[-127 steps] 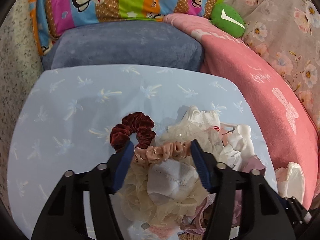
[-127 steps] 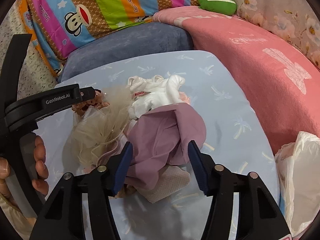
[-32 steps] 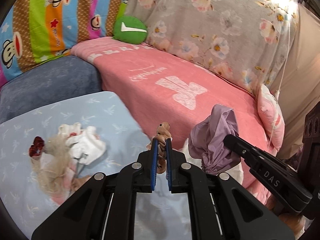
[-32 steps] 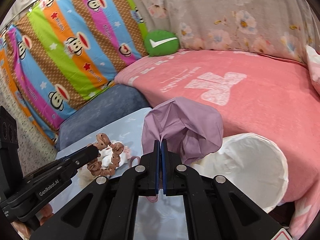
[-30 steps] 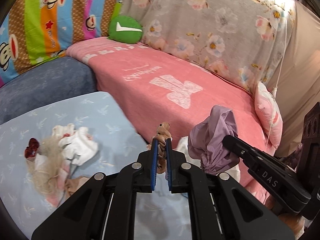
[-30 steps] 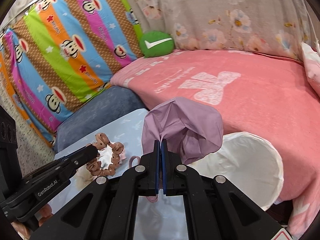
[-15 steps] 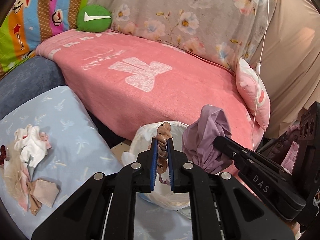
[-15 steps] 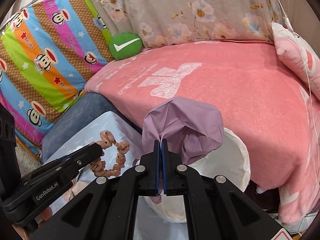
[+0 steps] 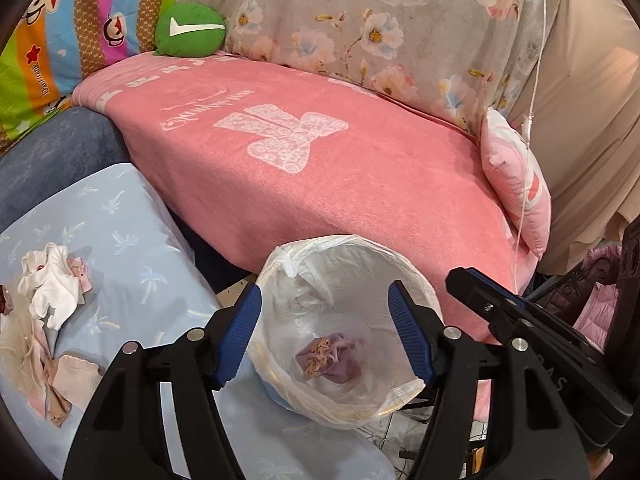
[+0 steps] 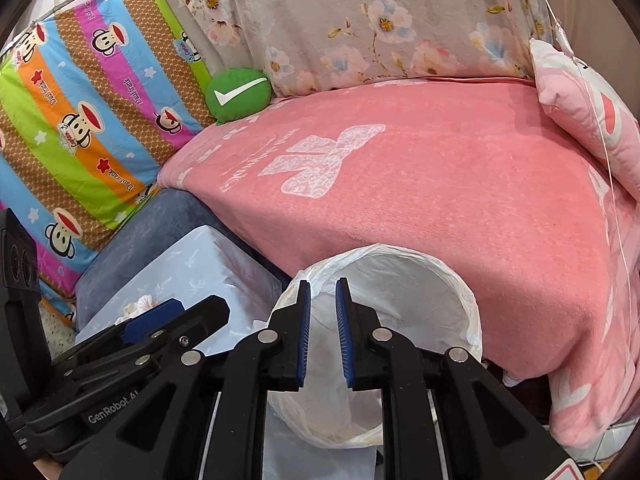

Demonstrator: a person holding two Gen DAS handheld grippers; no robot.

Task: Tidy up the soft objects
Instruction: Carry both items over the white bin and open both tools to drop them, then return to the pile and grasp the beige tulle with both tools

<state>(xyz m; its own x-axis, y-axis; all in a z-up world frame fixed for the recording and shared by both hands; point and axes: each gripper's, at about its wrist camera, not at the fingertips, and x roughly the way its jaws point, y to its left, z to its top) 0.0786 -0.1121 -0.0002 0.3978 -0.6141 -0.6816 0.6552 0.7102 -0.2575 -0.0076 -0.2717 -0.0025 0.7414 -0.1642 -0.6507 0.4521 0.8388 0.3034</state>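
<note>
A round bin lined with a white plastic bag [image 9: 344,248] [image 10: 452,280] stands beside the pink bed. At its bottom lie the purple cloth [image 9: 344,364] and the tan scrunchie [image 9: 318,354]. My left gripper [image 9: 326,330] hangs wide open above the bin, nothing between its fingers. My right gripper [image 10: 322,330] is over the bin's near rim, its jaws slightly apart and empty. More soft things remain on the light blue cushion [image 9: 120,240]: a white garment [image 9: 52,288], a cream tulle piece [image 9: 16,344] and a beige cloth [image 9: 74,380].
A pink blanket [image 9: 320,168] covers the bed behind the bin. A green round cushion [image 9: 190,30], a striped monkey-print pillow [image 10: 92,128] and a small pink pillow [image 9: 516,184] lie around it. A dark blue cushion [image 9: 52,148] sits behind the light blue one.
Both grippers carried their items from the blue cushion over the bin and opened. The scrunchie and the purple cloth dropped from the fingers into the bag.
</note>
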